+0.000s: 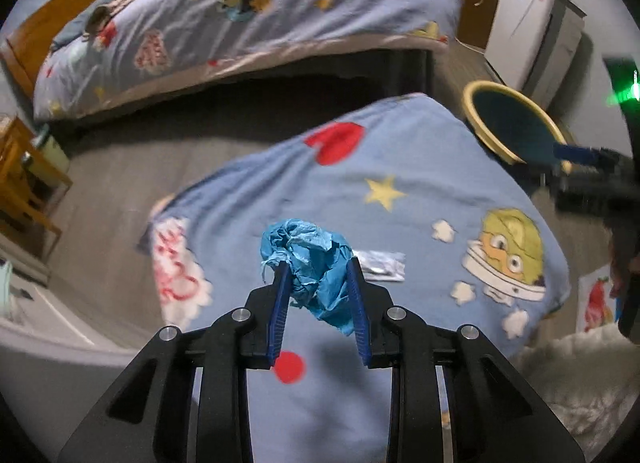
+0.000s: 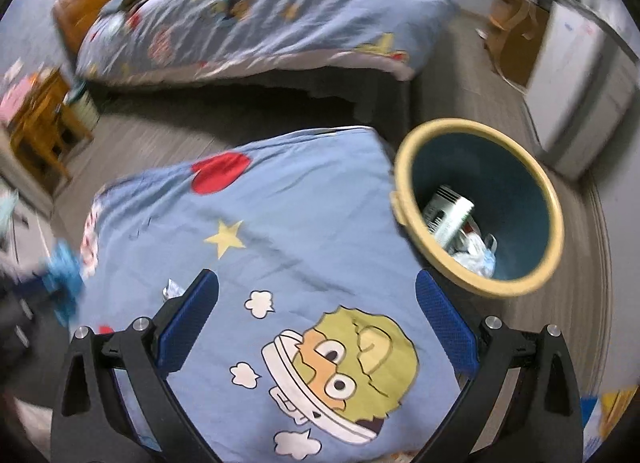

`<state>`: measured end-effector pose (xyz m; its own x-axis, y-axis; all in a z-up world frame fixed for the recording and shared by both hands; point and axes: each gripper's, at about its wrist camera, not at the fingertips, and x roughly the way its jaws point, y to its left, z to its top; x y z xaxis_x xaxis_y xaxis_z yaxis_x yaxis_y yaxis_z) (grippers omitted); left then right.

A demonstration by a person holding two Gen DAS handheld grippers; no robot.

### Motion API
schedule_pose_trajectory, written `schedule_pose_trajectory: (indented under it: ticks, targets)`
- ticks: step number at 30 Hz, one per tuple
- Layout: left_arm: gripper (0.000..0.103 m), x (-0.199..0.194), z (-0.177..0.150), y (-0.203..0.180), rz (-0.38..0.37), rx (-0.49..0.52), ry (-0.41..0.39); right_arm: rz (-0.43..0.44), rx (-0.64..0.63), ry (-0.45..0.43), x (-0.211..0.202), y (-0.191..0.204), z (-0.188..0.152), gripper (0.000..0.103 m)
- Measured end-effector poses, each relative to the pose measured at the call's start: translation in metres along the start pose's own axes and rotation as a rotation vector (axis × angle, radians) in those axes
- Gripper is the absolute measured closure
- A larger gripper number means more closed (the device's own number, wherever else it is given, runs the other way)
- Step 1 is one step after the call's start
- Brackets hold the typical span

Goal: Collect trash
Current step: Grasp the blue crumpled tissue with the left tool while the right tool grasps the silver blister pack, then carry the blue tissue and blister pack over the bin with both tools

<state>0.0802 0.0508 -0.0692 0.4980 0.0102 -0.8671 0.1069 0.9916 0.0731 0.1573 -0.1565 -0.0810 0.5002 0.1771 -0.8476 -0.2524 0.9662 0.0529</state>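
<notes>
My left gripper (image 1: 316, 267) is shut on a crumpled blue paper wad (image 1: 308, 259), held a little above the blue cartoon-print bedspread (image 1: 400, 167). A small silver wrapper (image 1: 380, 265) lies on the bedspread just right of the wad; in the right wrist view the silver wrapper (image 2: 173, 288) peeks out by my left finger. My right gripper (image 2: 316, 287) hangs open over the bedspread (image 2: 280, 223) with nothing between its fingers. The bin (image 2: 404, 167), yellow-rimmed and dark blue inside, stands off the bed's right corner and holds a white box and crumpled plastic. The blue wad (image 2: 64, 275) shows blurred at the far left.
A second bed (image 1: 260, 7) with the same bedding lies across a grey floor aisle. A wooden chair (image 1: 24, 183) stands at the left, a white cabinet (image 1: 520, 27) at the far right. The bin (image 1: 476, 103) sits partly behind my right gripper (image 1: 580, 155).
</notes>
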Motion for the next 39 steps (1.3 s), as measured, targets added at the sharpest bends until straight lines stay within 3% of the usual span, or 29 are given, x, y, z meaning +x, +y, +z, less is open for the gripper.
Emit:
schedule_pose_trajectory:
  ticks: [2,7,10,15,21,25,30,39]
  targets:
    - [0.073,0.006,0.000,0.013,0.016,-0.015,0.004,0.024,-0.075,0.005,0.012,0.015,-0.001,0.006]
    - [0.073,0.028,0.001,0.031,-0.056,-0.097,0.029,0.120,-0.174,0.034,0.041,0.049,-0.008,0.008]
    - [0.073,0.035,0.002,0.032,-0.066,-0.079,0.035,0.154,-0.206,0.053,0.053,0.068,-0.010,0.019]
    - [0.073,0.043,0.004,0.042,-0.065,-0.086,0.050,0.225,-0.335,0.117,0.076,0.103,-0.021,0.047]
    - [0.073,0.051,0.003,0.053,-0.076,-0.125,0.077,0.297,-0.394,0.163,0.094,0.127,-0.032,0.054]
    - [0.073,0.051,0.002,0.055,-0.083,-0.135,0.078,0.288,-0.413,0.198,0.107,0.134,-0.039,0.059]
    - [0.073,0.051,0.003,0.054,-0.083,-0.135,0.079,0.267,-0.438,0.193,0.107,0.135,-0.041,0.075]
    - [0.073,0.049,0.008,0.045,-0.064,-0.089,0.072,0.241,-0.381,0.148,0.088,0.124,-0.031,0.076]
